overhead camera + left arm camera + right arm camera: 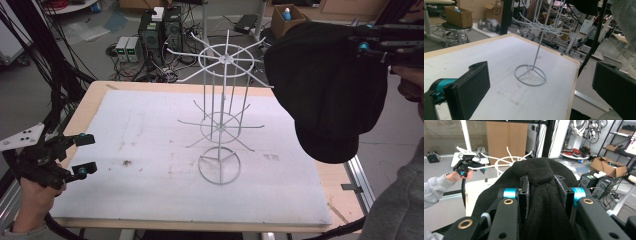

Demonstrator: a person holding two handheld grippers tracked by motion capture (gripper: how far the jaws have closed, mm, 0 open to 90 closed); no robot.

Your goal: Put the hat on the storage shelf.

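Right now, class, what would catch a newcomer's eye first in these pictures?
First, the black knit hat hanging at the upper right, pinched in the right gripper. Next, the white wire rack standing mid-table on the white mat. The left gripper waits with its jaws apart at the table's left edge.

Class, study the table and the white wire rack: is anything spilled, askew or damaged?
Nothing stands out. The white wire rack stands upright on the white mat, which shows only faint smudges. The black hat hangs clamped in the right gripper.

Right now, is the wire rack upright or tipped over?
Upright: the rack stands on its ring base on the white mat, its post vertical.
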